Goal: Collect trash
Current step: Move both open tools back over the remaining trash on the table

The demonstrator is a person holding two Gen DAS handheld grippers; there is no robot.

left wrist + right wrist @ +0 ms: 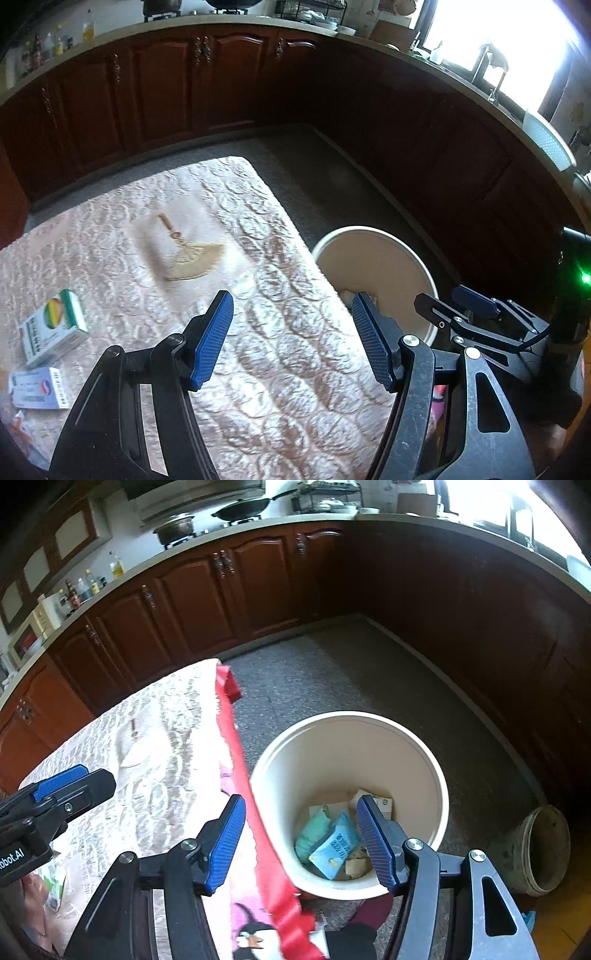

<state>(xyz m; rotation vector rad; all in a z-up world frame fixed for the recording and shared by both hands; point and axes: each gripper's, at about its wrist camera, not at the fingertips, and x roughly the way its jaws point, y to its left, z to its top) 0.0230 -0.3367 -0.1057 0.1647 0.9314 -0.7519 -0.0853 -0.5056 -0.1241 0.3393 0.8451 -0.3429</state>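
Item: cream bin, upright on the floor just beside the cloth-covered surface. We judge it stands at the surface's edge so that trash need travel only a short way off the cloth. Inside we see a teal packet, a blue packet and scraps of card.

Item: green-and-white box, lying flat near the surface's left side, its long axis running from near-left to far-right in the left wrist view. Just beside it, nearer us, a blue-and-white box lies flat, its long axis roughly crosswise.

Item: left gripper, released, nothing between its pads, over the cloth between the boxes and the bin.

Item: right gripper, likewise released and empty, hanging over the bin's near rim; we judge this the place from which a piece is dropped.

Item: red strip, draped along the surface's edge, running lengthwise toward us.

Remaining, in our judgement: both boxes are uncollected.
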